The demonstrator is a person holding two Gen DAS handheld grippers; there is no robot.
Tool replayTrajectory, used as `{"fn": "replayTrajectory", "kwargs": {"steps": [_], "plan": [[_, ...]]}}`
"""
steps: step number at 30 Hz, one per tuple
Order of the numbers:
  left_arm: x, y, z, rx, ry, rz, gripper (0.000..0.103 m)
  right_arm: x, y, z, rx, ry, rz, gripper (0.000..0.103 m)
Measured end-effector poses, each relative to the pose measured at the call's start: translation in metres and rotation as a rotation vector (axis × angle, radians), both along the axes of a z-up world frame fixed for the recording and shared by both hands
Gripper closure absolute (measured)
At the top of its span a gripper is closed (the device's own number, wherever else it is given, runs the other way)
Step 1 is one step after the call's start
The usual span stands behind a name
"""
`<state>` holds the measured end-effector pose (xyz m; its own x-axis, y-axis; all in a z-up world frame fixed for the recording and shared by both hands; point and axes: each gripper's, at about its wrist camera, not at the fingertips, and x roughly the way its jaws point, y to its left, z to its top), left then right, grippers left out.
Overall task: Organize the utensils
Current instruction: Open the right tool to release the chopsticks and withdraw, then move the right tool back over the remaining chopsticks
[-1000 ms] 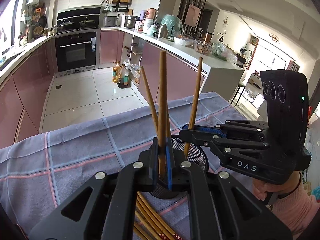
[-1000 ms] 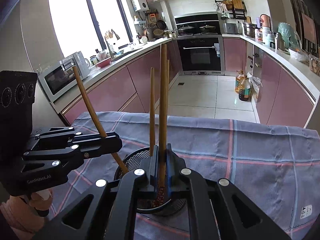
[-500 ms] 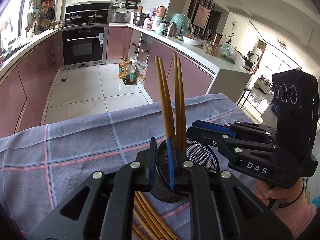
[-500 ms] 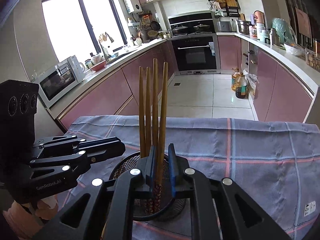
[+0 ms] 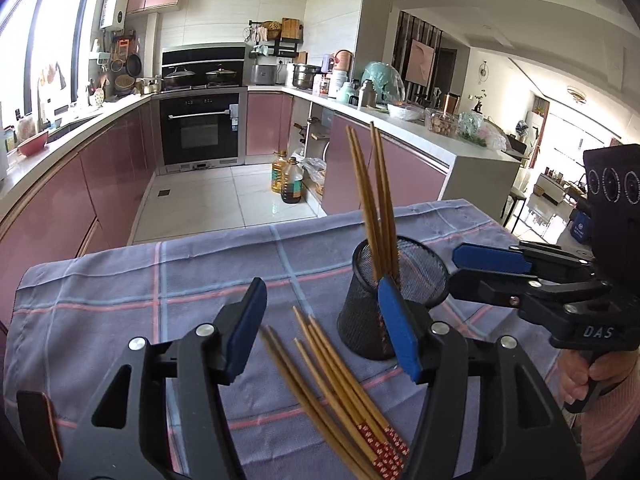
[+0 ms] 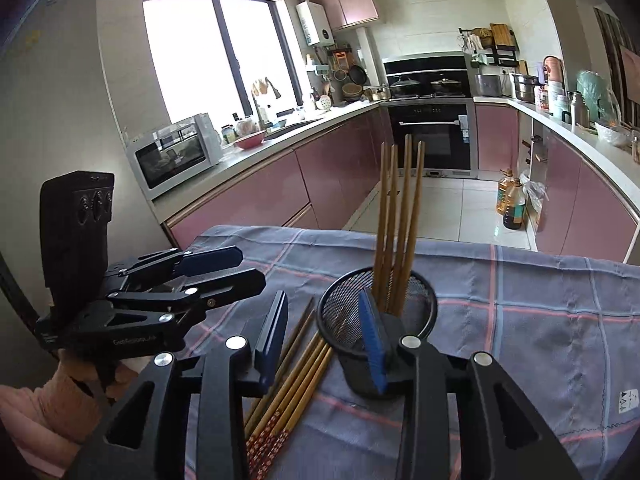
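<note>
Both hand-held grippers, the left hand-held gripper (image 5: 322, 324) and the right hand-held gripper (image 6: 324, 334), have just been opening and hold nothing. Four chopsticks (image 5: 374, 204) stand in the mesh cup (image 5: 370, 312) at centre right; loose chopsticks (image 5: 340, 392) lie on the bench cloth (image 5: 120, 280) at lower centre.

The left gripper (image 5: 322, 322) is pointing forward and somewhat downward, its blue-padded jaws having just been opening and now standing well apart with nothing pressed between them. The right gripper (image 6: 326, 330) is tilting downward likewise, its jaws having just been opening too, parted less widely and gripping nothing. In the left wrist view the right gripper (image 5: 472, 276) is reaching in from 3 o'clock, a hand (image 5: 586, 376) in a pink sleeve holding its handle. In the right wrist view the left gripper (image 6: 244, 268) is entering from 9 o'clock.
</note>
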<state>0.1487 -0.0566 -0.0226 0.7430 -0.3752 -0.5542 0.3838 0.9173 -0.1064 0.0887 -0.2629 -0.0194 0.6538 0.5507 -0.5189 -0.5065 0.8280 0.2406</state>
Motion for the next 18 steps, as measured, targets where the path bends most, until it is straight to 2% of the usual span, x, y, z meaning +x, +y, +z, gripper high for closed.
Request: {"fn": "replayTrajectory", "kwargs": {"steps": [4,7,11,18], "plan": [[-0.011,0.012,-0.028,0.021,0.073,0.024,0.044,-0.008,0.016,-0.030,-0.053,0.066,0.024,0.068],[-0.014,0.021,-0.053,0.033,0.139,0.051,0.044,-0.006,0.021,-0.052,-0.053,0.135,0.031,0.068],[-0.014,0.024,-0.080,0.068,0.201,0.084,0.044,-0.007,0.028,-0.072,-0.079,0.177,0.017,0.068],[-0.015,0.019,-0.096,0.079,0.252,0.082,0.044,-0.009,0.032,-0.086,-0.083,0.211,0.002,0.064]]}}
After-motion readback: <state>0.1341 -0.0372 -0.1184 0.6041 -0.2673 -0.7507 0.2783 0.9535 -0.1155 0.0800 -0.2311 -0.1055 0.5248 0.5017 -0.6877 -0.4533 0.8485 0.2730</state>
